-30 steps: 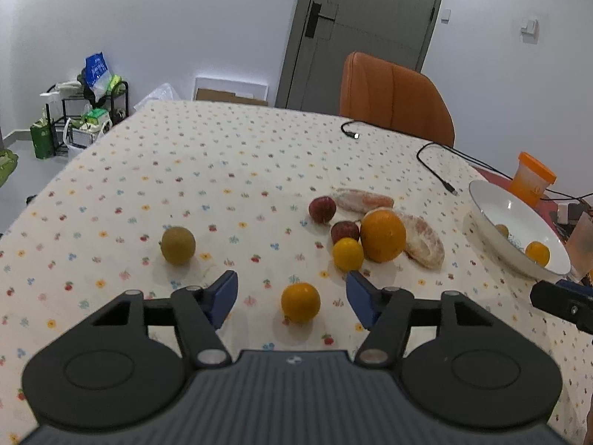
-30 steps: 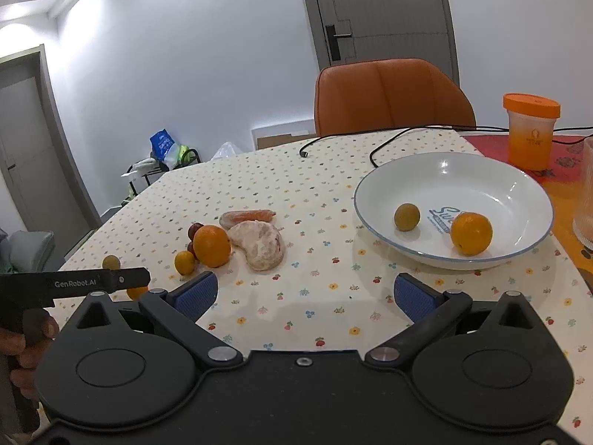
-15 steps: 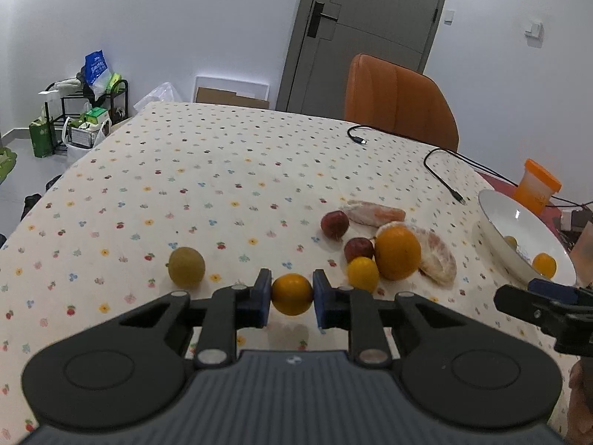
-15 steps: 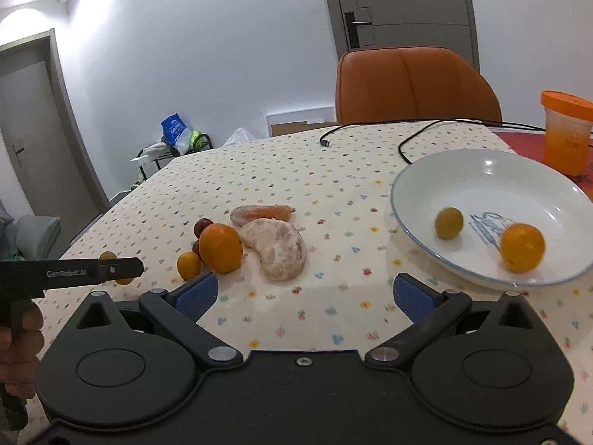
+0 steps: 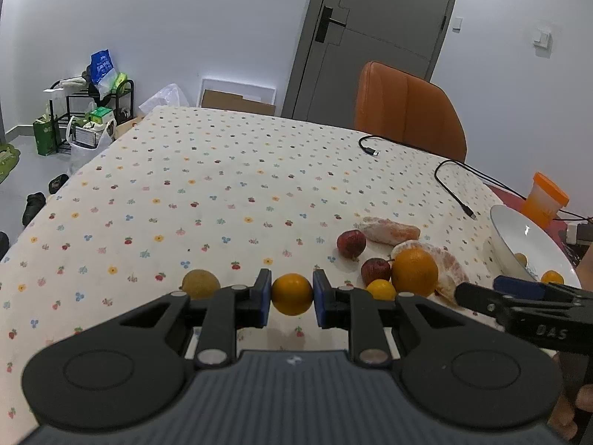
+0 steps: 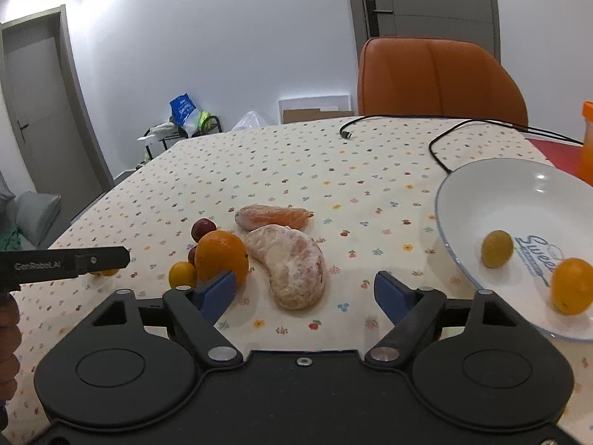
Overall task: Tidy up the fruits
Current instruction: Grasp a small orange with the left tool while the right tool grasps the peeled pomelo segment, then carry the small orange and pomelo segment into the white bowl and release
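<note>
My left gripper (image 5: 291,296) is shut on a small orange (image 5: 291,294), held just above the flowered tablecloth. A greenish-yellow fruit (image 5: 200,284) lies to its left. To its right sits a cluster: a large orange (image 5: 414,272), a small yellow fruit (image 5: 380,289), two dark red fruits (image 5: 351,243) and peeled citrus pieces (image 5: 389,230). My right gripper (image 6: 307,293) is open, its blue pads either side of the big peeled segment (image 6: 292,267). The white bowl (image 6: 481,181) at right holds an olive-coloured fruit (image 6: 497,249) and an orange (image 6: 572,285).
Black cables (image 5: 454,185) trail across the far right of the table. An orange-lidded cup (image 5: 545,200) stands behind the bowl. An orange chair (image 6: 441,78) is at the far side. A rack with bags (image 5: 89,111) stands on the floor at left.
My left gripper went from open to shut on the small orange and lifted it slightly. My right gripper moved left from the bowl toward the peeled citrus, still open.
</note>
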